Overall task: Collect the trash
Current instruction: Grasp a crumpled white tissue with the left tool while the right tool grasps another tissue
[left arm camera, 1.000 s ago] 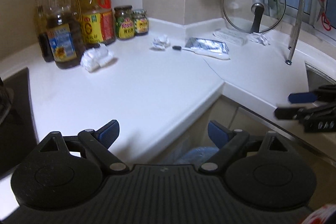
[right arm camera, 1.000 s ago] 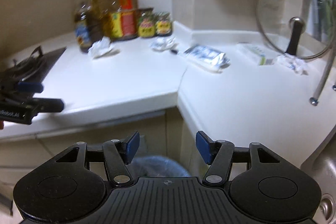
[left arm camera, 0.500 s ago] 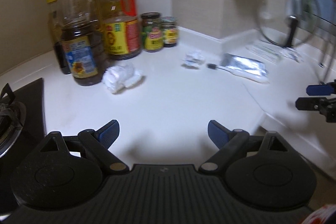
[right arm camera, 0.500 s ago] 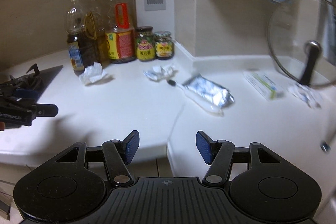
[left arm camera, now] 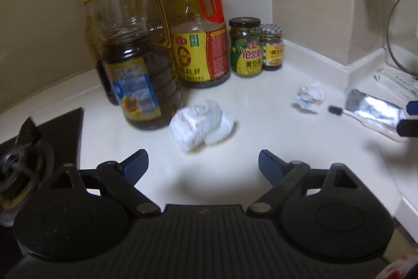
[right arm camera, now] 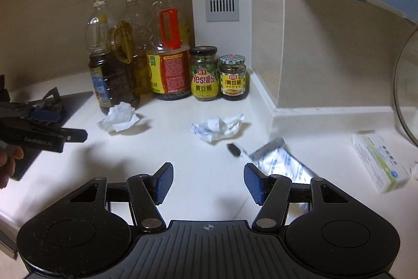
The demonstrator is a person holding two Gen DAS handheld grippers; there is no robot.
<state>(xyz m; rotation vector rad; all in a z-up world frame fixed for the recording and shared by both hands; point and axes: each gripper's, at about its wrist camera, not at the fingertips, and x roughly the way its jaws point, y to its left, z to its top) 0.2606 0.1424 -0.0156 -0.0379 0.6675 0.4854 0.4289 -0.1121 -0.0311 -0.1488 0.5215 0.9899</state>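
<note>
Over the surface [left arm camera: 261,127] w/ both hand-held grippers, left [left arm camera: 203,165] & right [right arm camera: 207,183], jaws apart, empty, we aim at the crumpled tissue [left arm camera: 201,128].

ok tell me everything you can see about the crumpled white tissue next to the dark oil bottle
The crumpled white tissue is a loose wad of soft, thin paper, folded over itself into puffy lobes, with a faint pinkish patch on one side. It lies on the white counter, close beside the foot of the dark oil bottle; whether they touch is unclear. Nothing holds it: the left tool is open just short of it, both pads clear of the paper.
</note>
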